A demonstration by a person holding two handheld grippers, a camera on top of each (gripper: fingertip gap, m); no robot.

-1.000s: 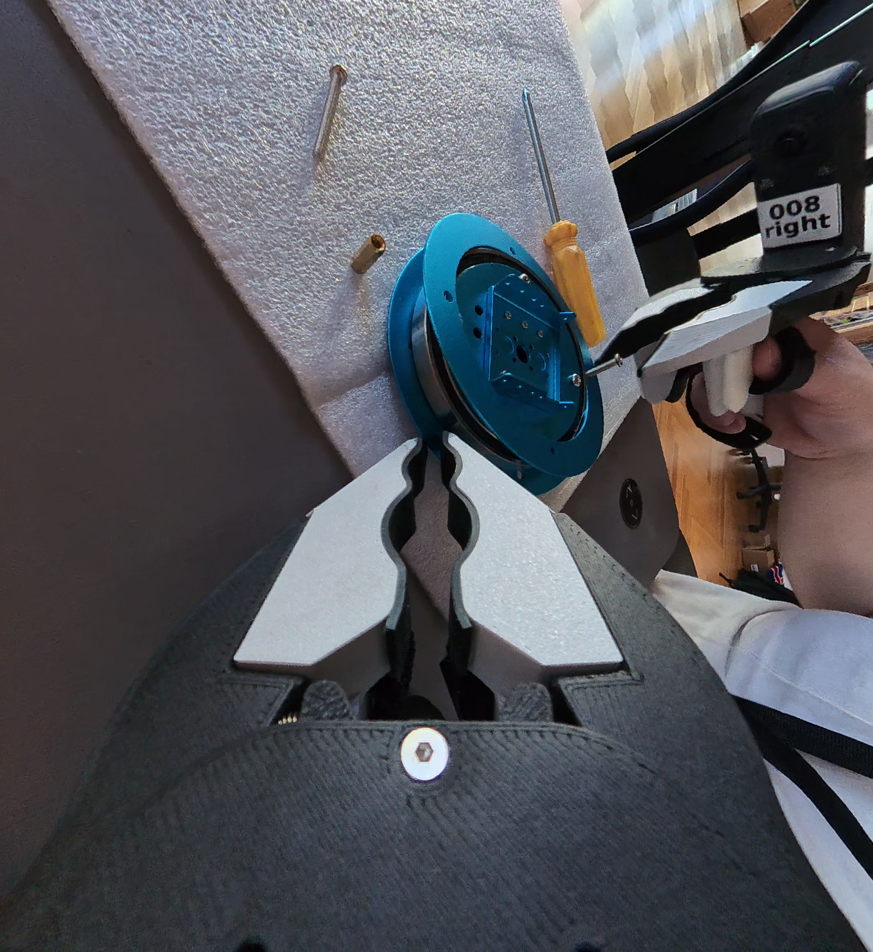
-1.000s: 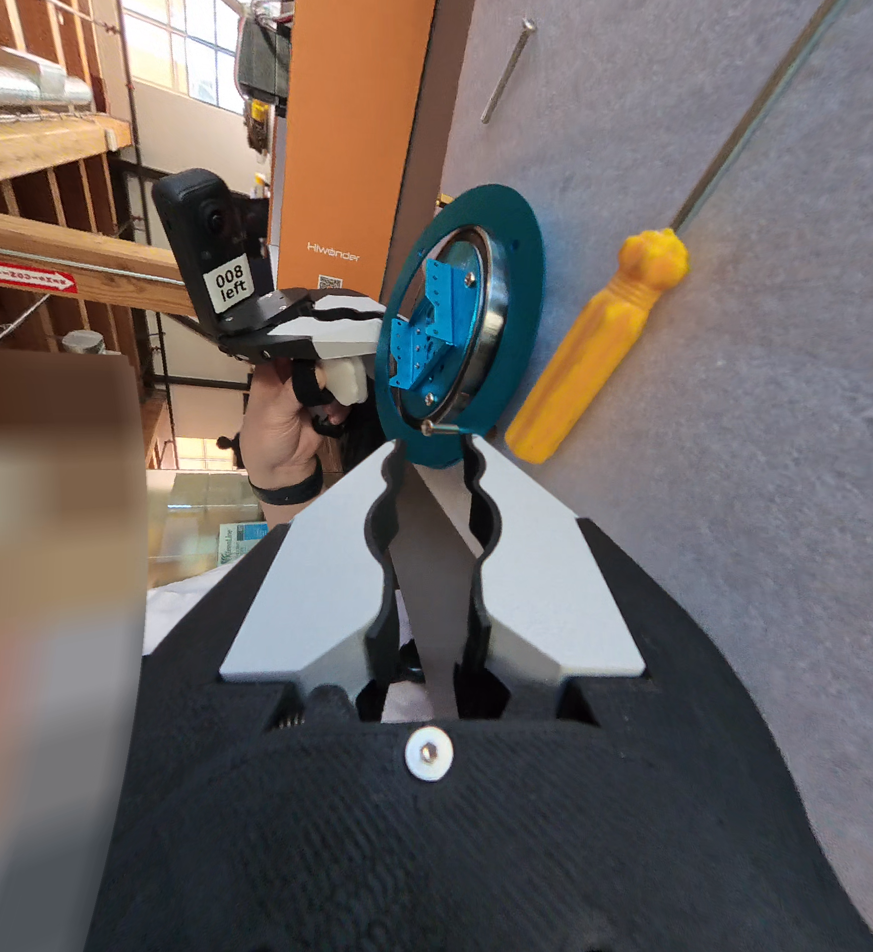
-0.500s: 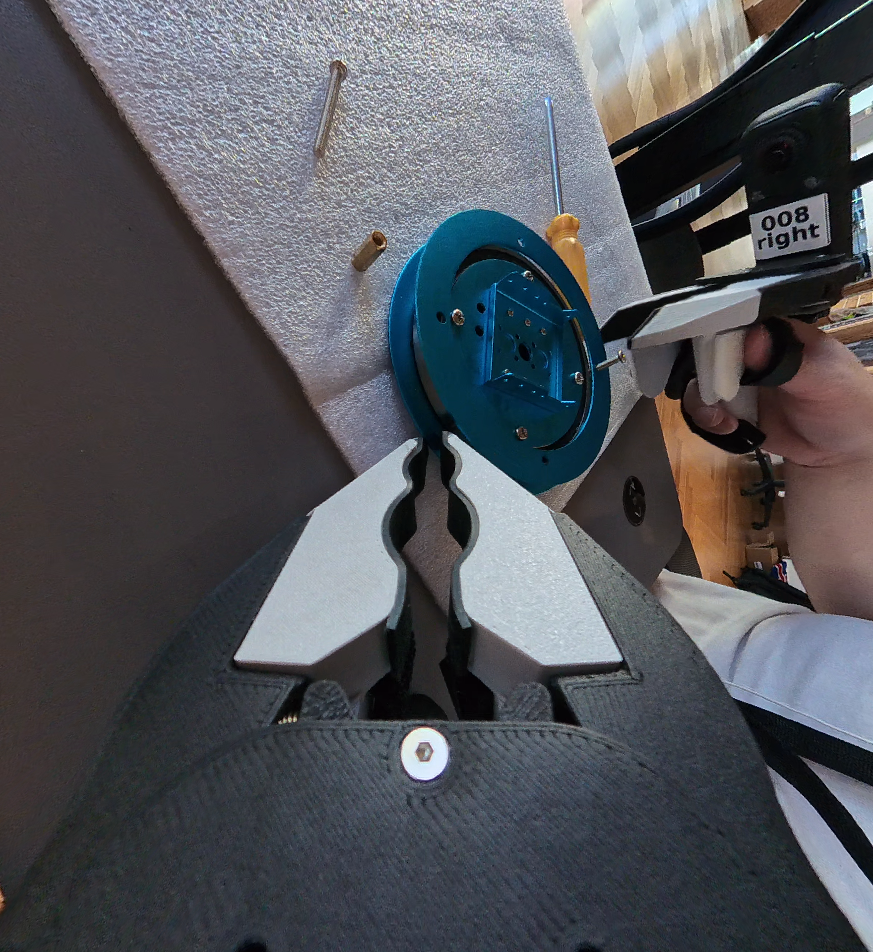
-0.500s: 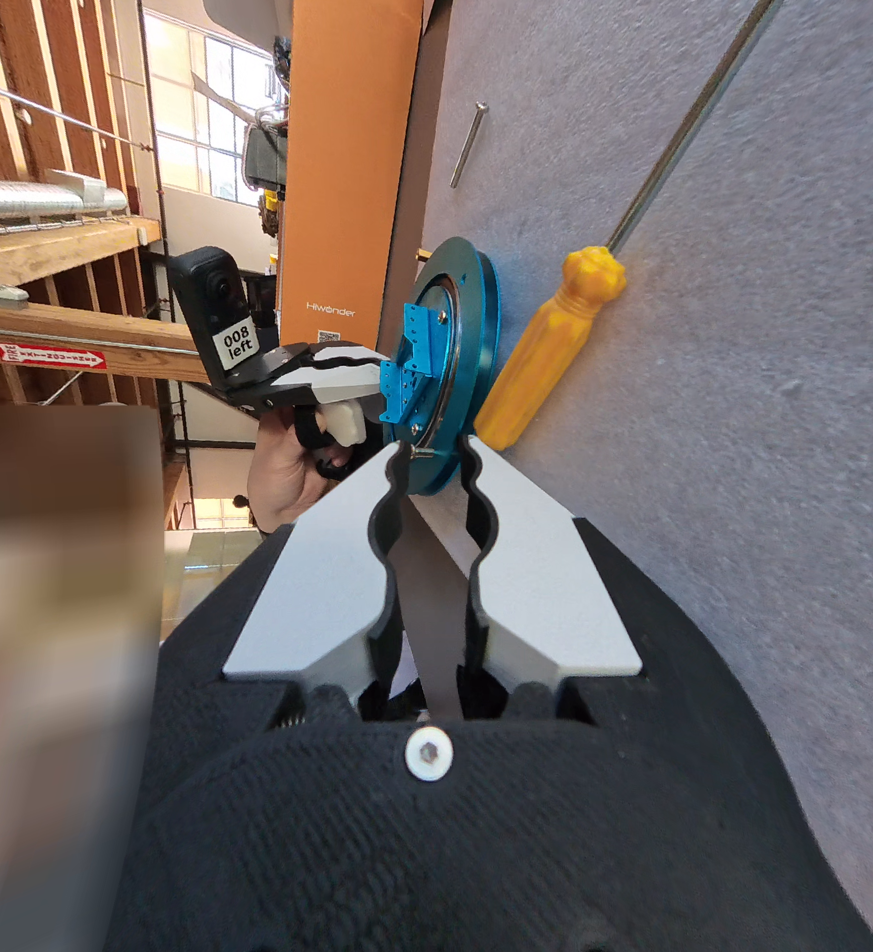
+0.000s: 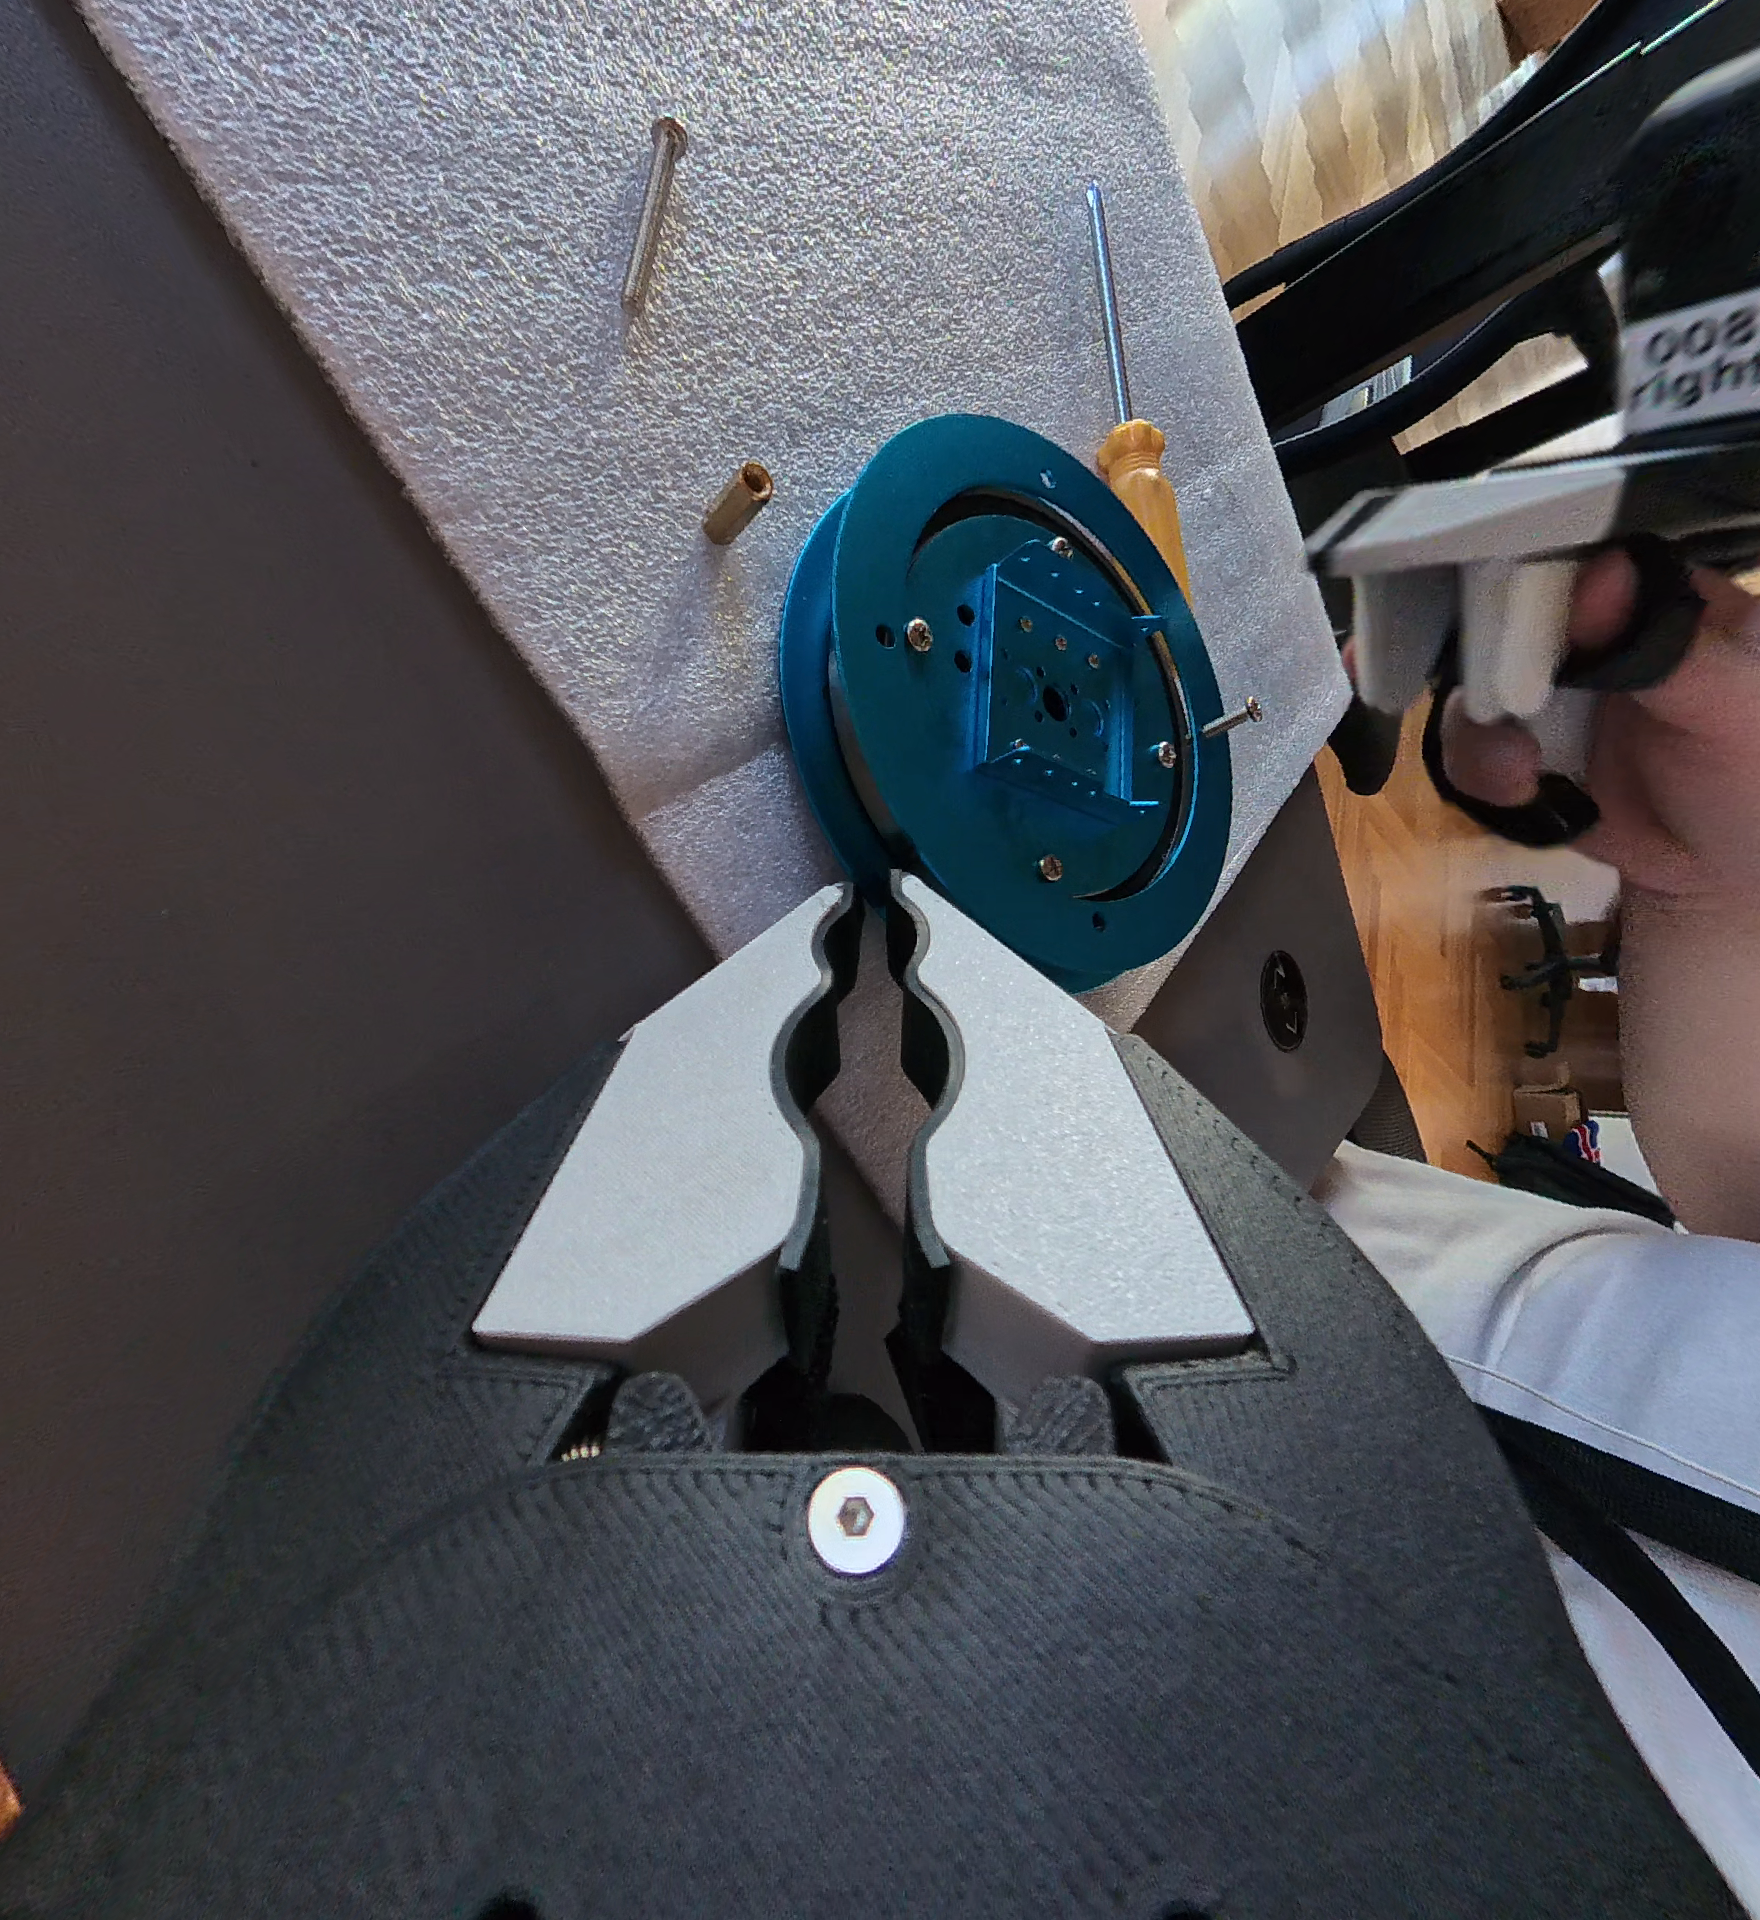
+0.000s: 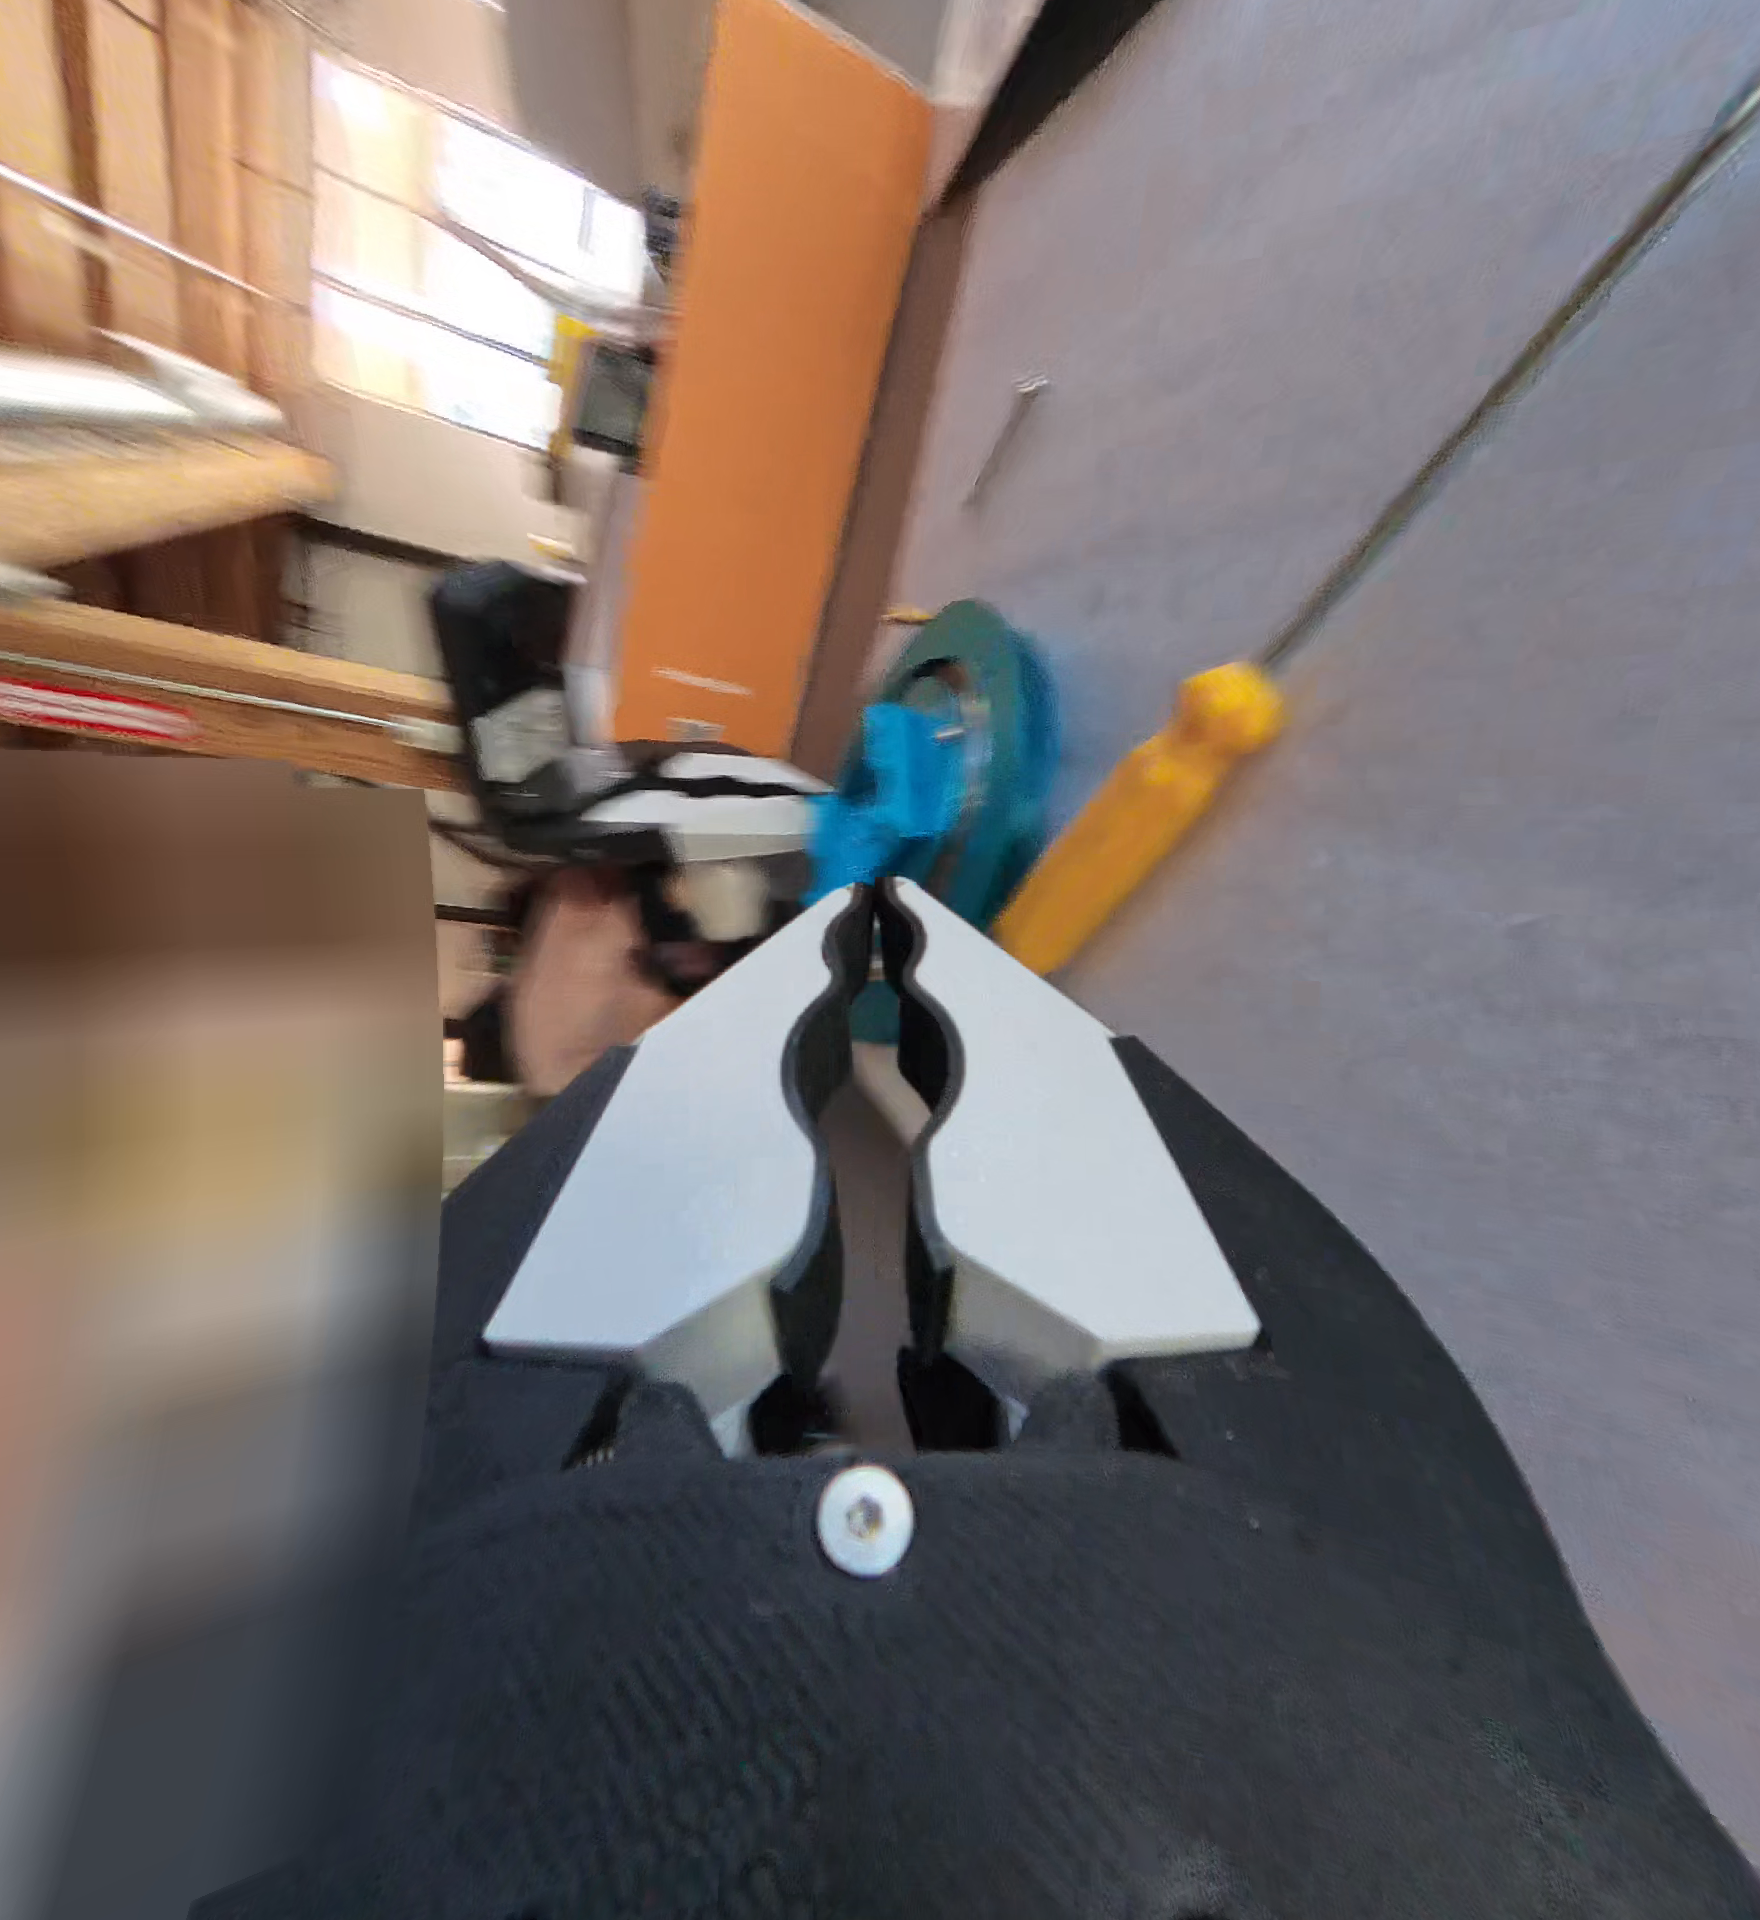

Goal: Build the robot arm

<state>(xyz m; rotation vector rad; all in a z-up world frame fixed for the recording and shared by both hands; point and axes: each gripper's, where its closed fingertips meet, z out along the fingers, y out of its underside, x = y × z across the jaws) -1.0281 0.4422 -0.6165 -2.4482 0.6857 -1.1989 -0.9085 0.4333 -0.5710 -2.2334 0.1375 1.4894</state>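
Observation:
A blue metal disc assembly with a square bracket at its centre stands tilted on a grey foam mat. My left gripper is shut on its lower rim. A small screw sticks out of the disc's right edge. My right gripper is off to the right of the disc, clear of the screw. In the blurred right wrist view my right gripper is shut and empty, a little back from the disc. The left gripper shows behind the disc.
A yellow-handled screwdriver lies on the mat just behind the disc, also in the right wrist view. A long bolt and a brass standoff lie farther up. The dark table is left of the mat. An orange box stands beyond. The tips of one gripper are about 15 cm away from the tips of the other. It is some 12 cm from my left tips to the long bolt.
My right gripper has let go of the small screw, left it in the disc, closed, and pulled back to the right. My left gripper has kept its hold on the disc.

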